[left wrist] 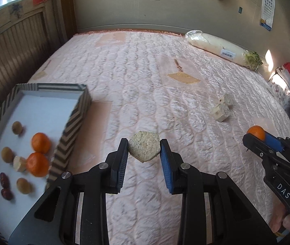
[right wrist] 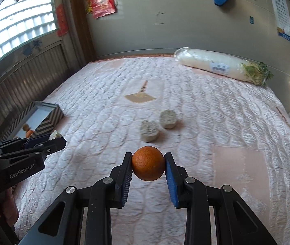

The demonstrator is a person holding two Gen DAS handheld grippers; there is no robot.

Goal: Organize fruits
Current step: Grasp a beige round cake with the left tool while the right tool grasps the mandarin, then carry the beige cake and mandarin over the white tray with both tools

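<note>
Left gripper (left wrist: 144, 150) around pale chunk (left wrist: 144, 149).

In the left wrist view, the tray (left wrist: 71, 120) is sitting at the lower left of the frame on the bedspread (left wrist: 145, 71), holding two oranges (left wrist: 38, 163) among smaller fruits. Two cut chunks (left wrist: 222, 108) are lying side by side at middle right. The wrapped radish (left wrist: 222, 47) is lying at the upper right, near the wall.

The bed's quilted cover (left wrist: 165, 85) is looking like glossy satin cloth. The orange (right wrist: 148, 163) is showing dimpled, matt peel. The wrapped radish (right wrist: 216, 66) is gleaming under clear plastic.
</note>
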